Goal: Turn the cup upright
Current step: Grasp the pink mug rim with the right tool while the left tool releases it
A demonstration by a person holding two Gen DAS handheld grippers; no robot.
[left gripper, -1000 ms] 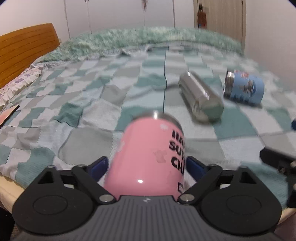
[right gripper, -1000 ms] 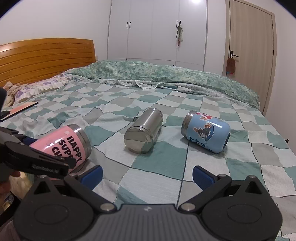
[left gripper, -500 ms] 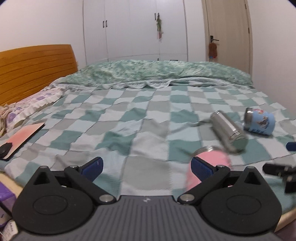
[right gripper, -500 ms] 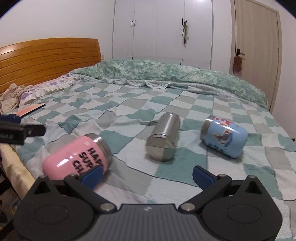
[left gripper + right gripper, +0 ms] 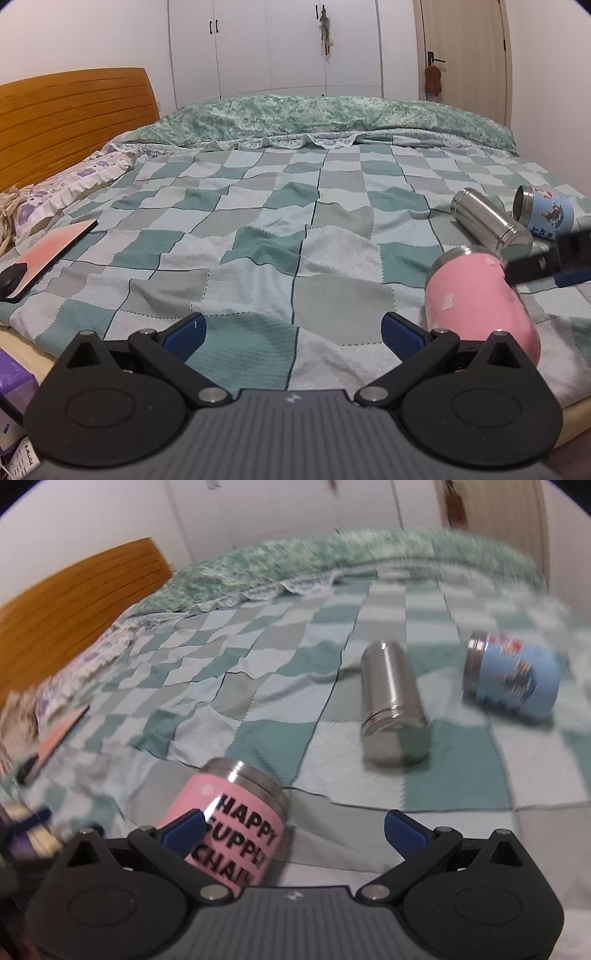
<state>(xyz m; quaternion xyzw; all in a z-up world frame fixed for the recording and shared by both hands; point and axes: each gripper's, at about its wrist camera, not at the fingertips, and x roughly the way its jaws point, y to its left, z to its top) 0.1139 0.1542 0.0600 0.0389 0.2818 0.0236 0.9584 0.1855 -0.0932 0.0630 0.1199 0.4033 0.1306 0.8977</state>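
Checked green-and-grey bedding (image 5: 258, 240) is covering a wide bed where a pink cup (image 5: 229, 823) is lying on its side near the front edge, steel rim pointing away. It is looking stiff, smooth and likely slippery, probably light; gripping across the pink sleeve seems safest. Right gripper (image 5: 293, 830) is spreading wide, its left finger beside the cup. Left gripper (image 5: 291, 328) is hanging wide and empty. Beyond, a steel cup (image 5: 393, 701) and blue cup (image 5: 513, 679) are lying tipped too.

pink cup (image 5: 236, 823) base hidden; bg blurred
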